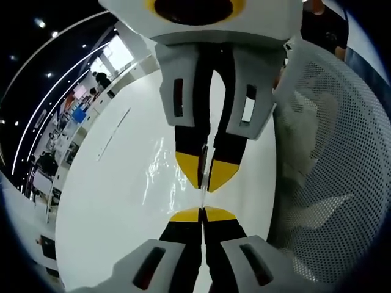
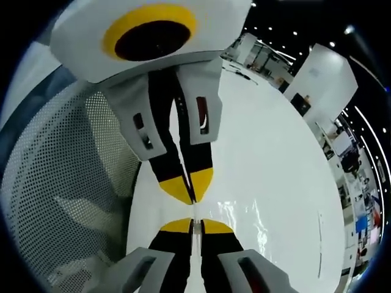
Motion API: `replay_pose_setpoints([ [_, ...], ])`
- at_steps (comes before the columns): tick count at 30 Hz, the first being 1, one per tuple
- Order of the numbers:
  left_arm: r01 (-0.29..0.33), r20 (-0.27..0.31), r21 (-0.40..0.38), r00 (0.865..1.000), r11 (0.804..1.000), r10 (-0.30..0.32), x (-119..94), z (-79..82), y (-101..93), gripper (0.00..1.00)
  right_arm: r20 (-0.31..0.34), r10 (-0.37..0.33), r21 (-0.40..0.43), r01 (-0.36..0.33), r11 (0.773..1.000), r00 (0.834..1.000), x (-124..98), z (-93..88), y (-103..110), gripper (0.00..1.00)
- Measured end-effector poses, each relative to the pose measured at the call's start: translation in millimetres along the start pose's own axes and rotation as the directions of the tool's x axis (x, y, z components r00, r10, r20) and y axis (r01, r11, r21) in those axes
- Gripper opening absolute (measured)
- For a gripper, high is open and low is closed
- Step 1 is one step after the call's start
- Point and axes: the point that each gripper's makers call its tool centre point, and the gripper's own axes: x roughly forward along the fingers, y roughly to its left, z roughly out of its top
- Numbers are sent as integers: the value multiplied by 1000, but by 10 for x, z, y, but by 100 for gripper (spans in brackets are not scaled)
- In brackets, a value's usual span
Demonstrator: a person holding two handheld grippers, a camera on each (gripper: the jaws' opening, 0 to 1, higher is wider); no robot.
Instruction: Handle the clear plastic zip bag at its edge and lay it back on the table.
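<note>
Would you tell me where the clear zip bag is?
The clear zip bag hangs over the white table, pinched between both tools, beside the mesh basket.

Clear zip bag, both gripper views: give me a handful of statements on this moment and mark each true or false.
1. The left gripper and the right gripper face each other tip to tip. True.
2. Both grippers have their jaws spread wide. False: each pair is closed on a thin edge of the clear plastic zip bag.
3. The table under the bag is white. True.
4. The bag lies flat and untouched, far from both grippers. False: it is pinched at its edge between the yellow tips.
5. A white mesh basket stands at the table's side. True.
6. The bag is opaque black. False: it is clear, showing glare.
</note>
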Motion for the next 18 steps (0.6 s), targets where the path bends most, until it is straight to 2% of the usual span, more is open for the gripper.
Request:
replay_pose_setpoints([
  [4, 2, 0, -3, 1000, 1000, -2, -11, -10, -7, 0, -5, 11, -10, -11, 1000, 1000, 1, 3, 41, 0],
  [10, -3, -1, -3, 1000, 1000, 3, 1, -11, -11, 0, -31, 1, -27, -2, 1000, 1000, -23, -7, 56, 0],
  [18, -6, 9, -8, 1000, 1000, 6, -3, 33, 5, 0, -31, -20, -21, 20, 1000, 999, -62, -20, 24, 0],
])
